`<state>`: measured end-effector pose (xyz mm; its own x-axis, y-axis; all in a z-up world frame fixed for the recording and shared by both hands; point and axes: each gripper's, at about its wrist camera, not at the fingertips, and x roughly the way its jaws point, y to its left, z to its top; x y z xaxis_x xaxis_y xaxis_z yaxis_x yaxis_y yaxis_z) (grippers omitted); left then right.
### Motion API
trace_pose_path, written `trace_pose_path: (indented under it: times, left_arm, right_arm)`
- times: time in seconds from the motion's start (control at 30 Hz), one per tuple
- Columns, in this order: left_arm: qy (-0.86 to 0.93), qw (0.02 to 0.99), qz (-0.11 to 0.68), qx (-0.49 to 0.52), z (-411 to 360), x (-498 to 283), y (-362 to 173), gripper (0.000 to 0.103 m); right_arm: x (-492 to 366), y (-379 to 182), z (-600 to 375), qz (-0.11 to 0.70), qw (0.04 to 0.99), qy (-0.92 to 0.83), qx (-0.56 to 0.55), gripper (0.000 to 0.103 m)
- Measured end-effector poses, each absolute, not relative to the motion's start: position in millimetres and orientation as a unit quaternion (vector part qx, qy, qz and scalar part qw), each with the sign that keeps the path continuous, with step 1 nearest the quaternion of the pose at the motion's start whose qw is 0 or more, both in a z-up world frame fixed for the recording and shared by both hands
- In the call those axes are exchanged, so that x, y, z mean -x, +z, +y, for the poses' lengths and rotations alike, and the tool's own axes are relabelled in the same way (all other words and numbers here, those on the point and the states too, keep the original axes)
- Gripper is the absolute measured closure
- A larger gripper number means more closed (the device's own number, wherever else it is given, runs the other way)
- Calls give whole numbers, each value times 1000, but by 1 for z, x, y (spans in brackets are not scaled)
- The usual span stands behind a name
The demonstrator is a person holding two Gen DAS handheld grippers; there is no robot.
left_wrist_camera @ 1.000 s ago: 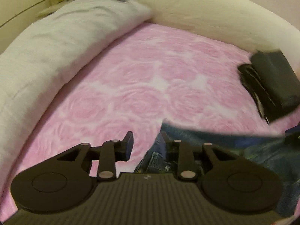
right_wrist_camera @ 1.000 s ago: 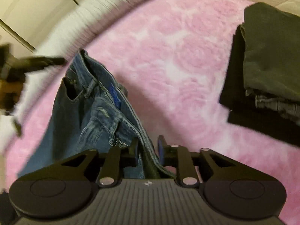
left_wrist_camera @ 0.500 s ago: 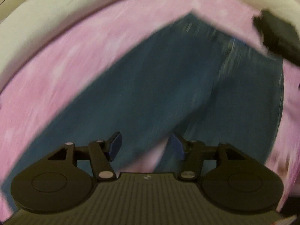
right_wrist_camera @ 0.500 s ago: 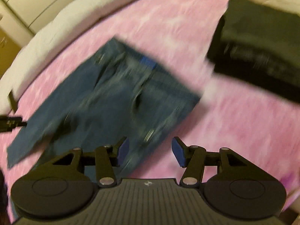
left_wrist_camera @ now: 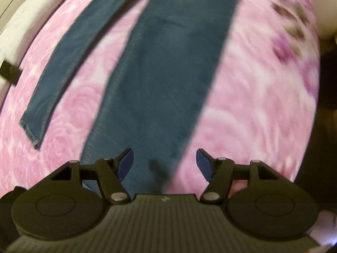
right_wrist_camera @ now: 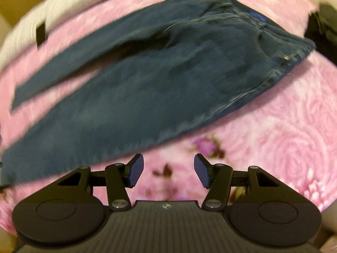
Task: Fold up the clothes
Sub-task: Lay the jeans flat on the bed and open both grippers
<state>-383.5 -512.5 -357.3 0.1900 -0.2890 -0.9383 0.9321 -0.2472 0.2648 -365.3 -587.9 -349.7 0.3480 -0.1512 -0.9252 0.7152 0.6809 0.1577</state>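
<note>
A pink rose-patterned bedspread [right_wrist_camera: 284,137] is filling both views, with a pale bolster [left_wrist_camera: 25,14] running along the upper left of the left-wrist frame and a dark clothes stack [right_wrist_camera: 322,27] showing at the upper right edge of the right-wrist frame. The jeans [right_wrist_camera: 168,80] are lying spread flat, unfolded, legs parted in a narrow V. In the right-wrist view their long axis is running from waistband at upper right to hems at lower left; in the left-wrist view the nearer leg [left_wrist_camera: 164,73] is running straight up the frame from between my fingers. My left gripper [left_wrist_camera: 164,164] is sitting nearer, directly over that leg's end, wide open, gripping nothing; contact unclear. My right gripper [right_wrist_camera: 168,171] is hovering over bare spread just below the jeans' lower edge, also wide open and empty.
</note>
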Motion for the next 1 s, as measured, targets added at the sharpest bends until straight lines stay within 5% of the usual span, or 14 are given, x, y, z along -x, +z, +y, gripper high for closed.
trace_pose_path:
  times: [0.37,0.8,0.83,0.93,1.0]
  left_arm:
    - [-618,565,173,-519,-560,433,-383,42]
    - [-520,597,136,-596,-630,492,-420,36]
    - [-519,594,140,-599,-633,492,-421,41]
    - [-524,577,150,-608,-637,497,-421,77]
    - [-521,574,149,-613,-637,503,-420,89]
  right_arm:
    - [363,-338,-582,563,778,-278,14,49]
    - [419,-451,-657,530,680,-25,506,58]
    - [422,-457,-667,524,675,-22,518,62]
    - [423,-458,-686,520,687,-39,506,90]
    - [428,-451,-690,514,699,-40,495,95]
